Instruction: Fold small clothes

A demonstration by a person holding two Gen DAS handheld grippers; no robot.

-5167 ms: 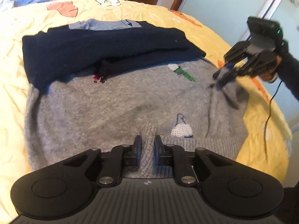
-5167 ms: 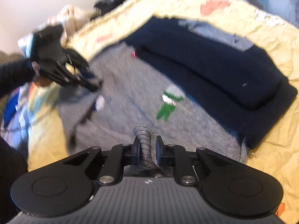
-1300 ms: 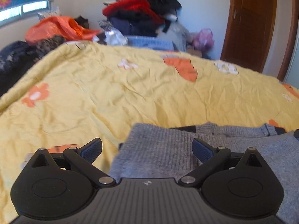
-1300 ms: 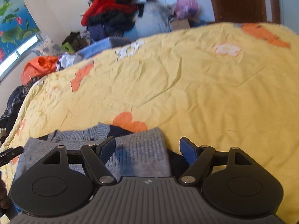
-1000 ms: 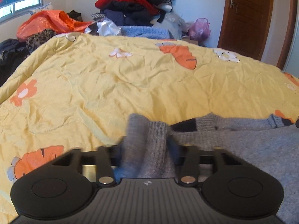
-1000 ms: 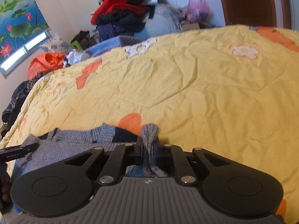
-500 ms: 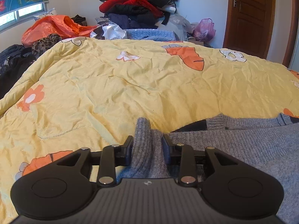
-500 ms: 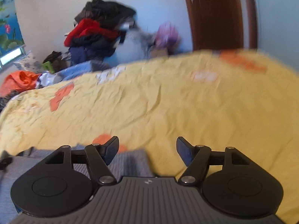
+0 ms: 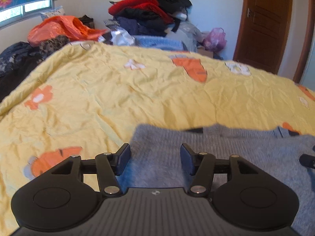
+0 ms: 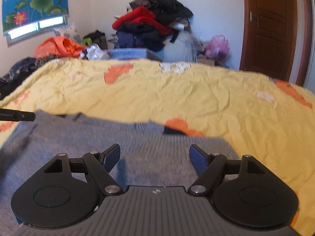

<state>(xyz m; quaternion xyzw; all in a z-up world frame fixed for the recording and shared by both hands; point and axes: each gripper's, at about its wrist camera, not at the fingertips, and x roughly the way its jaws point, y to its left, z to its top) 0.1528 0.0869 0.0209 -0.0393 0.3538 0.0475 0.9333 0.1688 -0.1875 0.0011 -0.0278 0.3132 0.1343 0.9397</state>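
Observation:
A grey knitted sweater (image 9: 226, 153) lies folded over on the yellow bedspread (image 9: 137, 98), with a strip of dark navy cloth showing at its far edge. My left gripper (image 9: 155, 158) hovers over the sweater's left corner. Its jaws are opening and the pads stand apart from the knit. In the right wrist view the same sweater (image 10: 118, 141) spreads below my right gripper (image 10: 154, 157), whose jaws are opening wide with nothing pressed between them. A tip of the left gripper (image 10: 17, 116) shows at that view's left edge.
A heap of red, black and navy clothes (image 9: 149, 13) is piled past the far side of the bed, with an orange bag (image 9: 63, 27) to its left. A brown door (image 9: 263, 25) stands at the right. Dark garments (image 9: 13, 63) lie off the bed's left edge.
Both grippers were shut on bunched grey knit a second ago. The right one let go first and swung sideways; the left one has now released its fold, and the sweater lies flat.

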